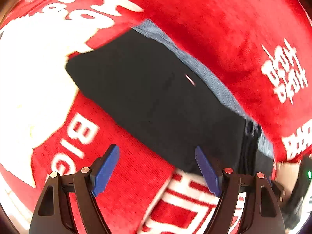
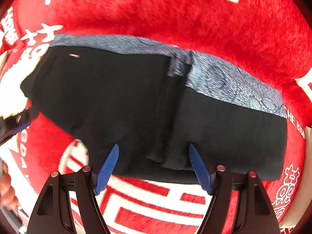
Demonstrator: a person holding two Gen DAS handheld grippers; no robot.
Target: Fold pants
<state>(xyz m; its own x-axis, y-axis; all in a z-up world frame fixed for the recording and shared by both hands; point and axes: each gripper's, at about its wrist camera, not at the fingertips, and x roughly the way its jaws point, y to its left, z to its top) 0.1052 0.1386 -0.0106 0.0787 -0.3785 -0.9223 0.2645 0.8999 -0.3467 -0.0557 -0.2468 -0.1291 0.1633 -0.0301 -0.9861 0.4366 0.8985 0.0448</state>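
Both of my hand-held grippers — left (image 1: pixel 157 170), right (image 2: pixel 153 168) — hang agape, holding nothing; black pants (image 2: pixel 136 105) beneath them on the red blanket (image 2: pixel 195 15) look mostly folded — maybe one fold left.

Blurred folded black pants (image 1: pixel 156 97) below spread left claw (image 1: pixel 157 167).

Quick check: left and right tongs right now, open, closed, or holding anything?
Left tongs: open, holding nothing, over the red blanket.
Right tongs: open above the black pants, gripping nothing.
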